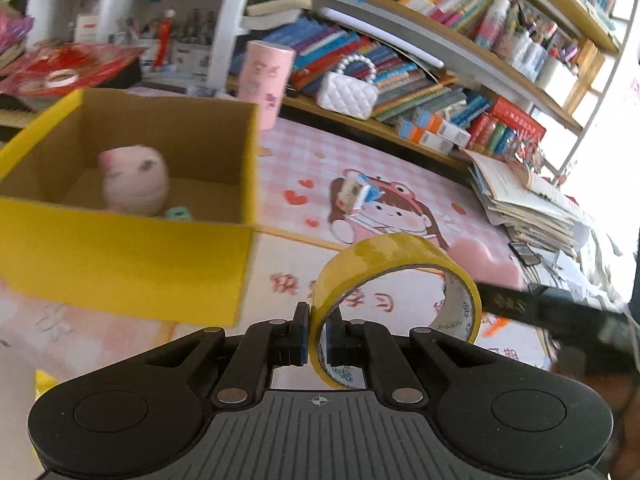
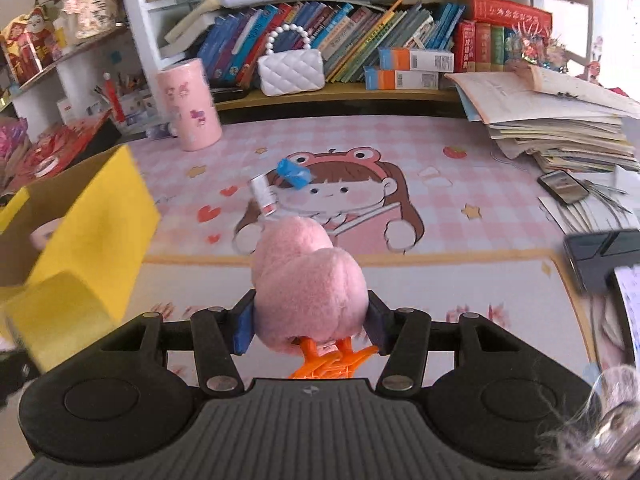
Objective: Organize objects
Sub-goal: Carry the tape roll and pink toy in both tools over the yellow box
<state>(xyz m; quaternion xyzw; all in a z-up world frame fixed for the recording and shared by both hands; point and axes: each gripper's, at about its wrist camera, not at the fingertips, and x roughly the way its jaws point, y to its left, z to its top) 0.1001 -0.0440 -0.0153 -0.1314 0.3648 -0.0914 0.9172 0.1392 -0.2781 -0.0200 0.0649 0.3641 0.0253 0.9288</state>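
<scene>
My left gripper [image 1: 317,338] is shut on the wall of a yellow tape roll [image 1: 394,258] and holds it above the pink desk mat, just right of a yellow cardboard box [image 1: 124,268]. Inside the box lie a pink plush toy [image 1: 134,182] and a small green thing [image 1: 179,213]. My right gripper [image 2: 310,322] is shut on a pink fluffy toy with orange feet [image 2: 310,284], held over the mat. The box [image 2: 96,224] stands to its left. A small white-and-blue item [image 2: 280,184] lies on the mat ahead; it also shows in the left wrist view [image 1: 354,192].
A pink cylinder tin [image 2: 188,104] stands at the mat's back left. A white quilted purse [image 2: 290,68] sits on the shelf among books. A stack of papers [image 2: 560,128] and a phone [image 2: 562,186] lie at the right. A black device [image 2: 604,256] sits near the right edge.
</scene>
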